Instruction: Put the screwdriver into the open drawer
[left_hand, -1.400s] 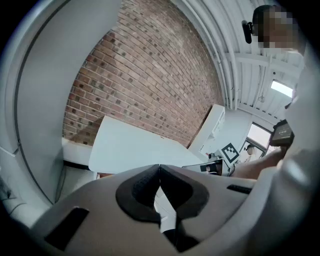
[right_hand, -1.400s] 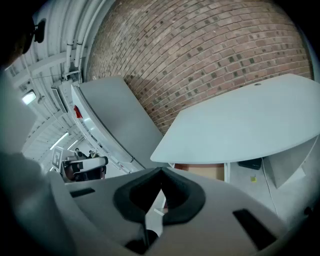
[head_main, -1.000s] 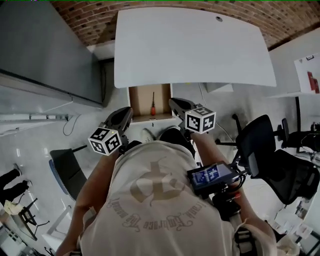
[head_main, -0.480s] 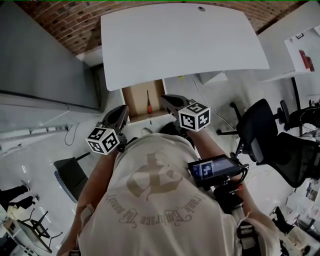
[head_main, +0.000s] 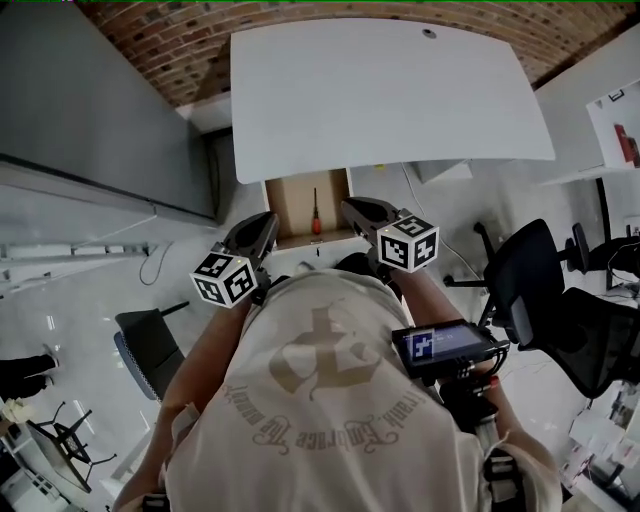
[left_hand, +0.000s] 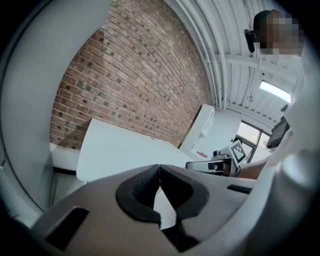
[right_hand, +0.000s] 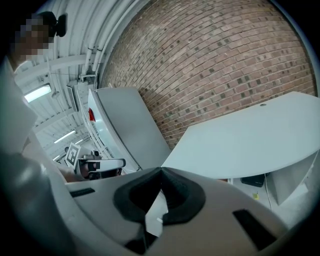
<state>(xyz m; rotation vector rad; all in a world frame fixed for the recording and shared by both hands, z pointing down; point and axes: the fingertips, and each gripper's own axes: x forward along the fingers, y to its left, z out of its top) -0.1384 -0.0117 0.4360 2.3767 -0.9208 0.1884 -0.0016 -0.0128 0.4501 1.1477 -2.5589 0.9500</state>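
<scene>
Red-handled, the screwdriver (head_main: 315, 214) is still lying in the open drawer (head_main: 285, 205) under the counter's (head_main: 390, 90) near edge. The left gripper (left_hand: 160, 170) and right gripper (right_hand: 161, 172) are staying closed and empty, so the placing is probably finished.

The screwdriver (head_main: 315, 222) is showing a red handle against the tan-brown drawer (head_main: 290, 205); the surface (head_main: 390, 90) is looking plain white, the brick wall (head_main: 170, 50) reddish-brown.
</scene>
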